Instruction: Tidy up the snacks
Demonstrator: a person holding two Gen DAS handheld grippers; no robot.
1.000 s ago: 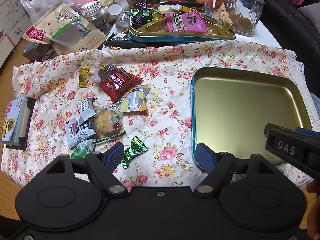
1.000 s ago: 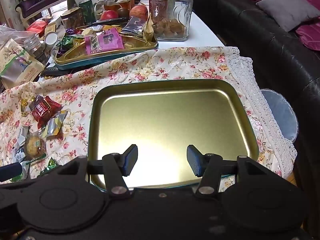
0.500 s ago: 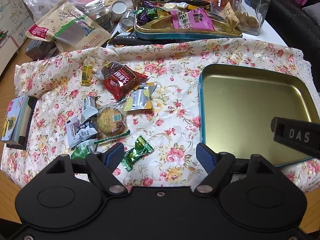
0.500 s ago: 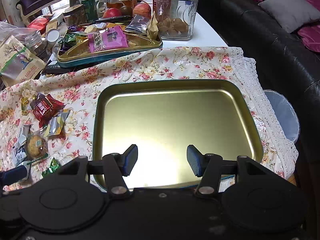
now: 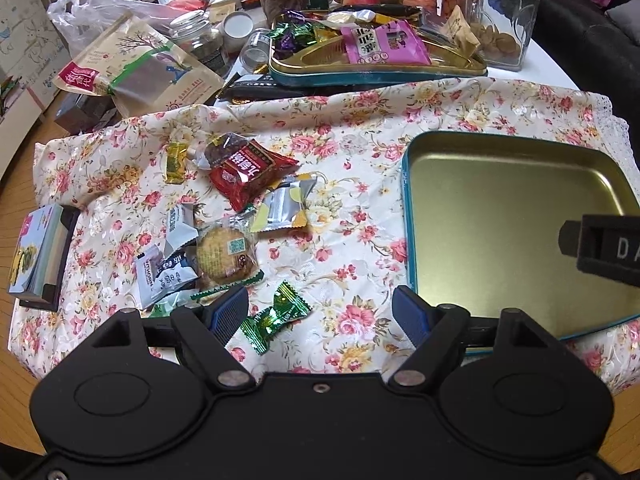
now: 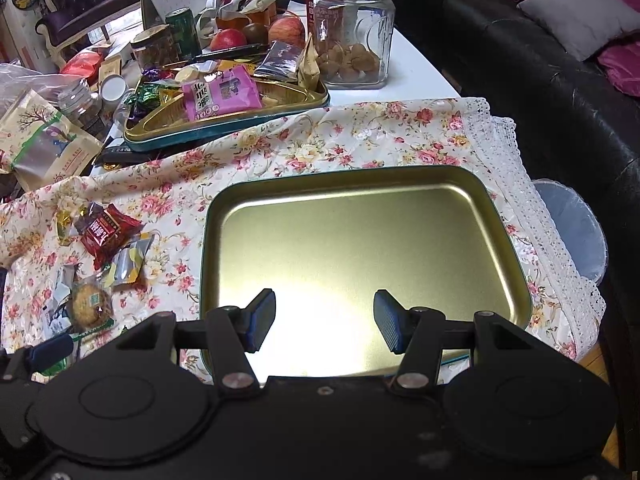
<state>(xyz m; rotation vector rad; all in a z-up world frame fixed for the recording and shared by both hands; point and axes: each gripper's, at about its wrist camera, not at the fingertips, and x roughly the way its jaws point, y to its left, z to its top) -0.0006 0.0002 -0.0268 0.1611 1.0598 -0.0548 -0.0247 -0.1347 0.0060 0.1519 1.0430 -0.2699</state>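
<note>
Several wrapped snacks lie on the floral cloth: a red packet point(image 5: 250, 170), a silver-yellow packet point(image 5: 284, 208), a round biscuit point(image 5: 226, 254), a white-blue packet point(image 5: 164, 274), a yellow candy point(image 5: 176, 162) and a green candy point(image 5: 276, 316). An empty gold tin tray point(image 5: 404, 220) with a teal rim sits to their right, also in the right wrist view point(image 6: 206, 248). My left gripper point(image 5: 320, 314) is open and empty, just above the green candy. My right gripper point(image 6: 324, 318) is open and empty over the tray's near edge.
A second tin tray point(image 5: 376, 74) with a pink packet point(image 5: 384, 44) stands at the back. A glass jar point(image 6: 352, 36), apples, cans and a large pouch point(image 5: 136, 72) crowd the far table. A card stack point(image 5: 36, 256) lies at left. A bin point(image 6: 576, 228) stands right of the table.
Both grippers have drifted slightly left and back; the snacks and tray sit a little further right in view. Nothing was picked up and the jaws stayed open.
</note>
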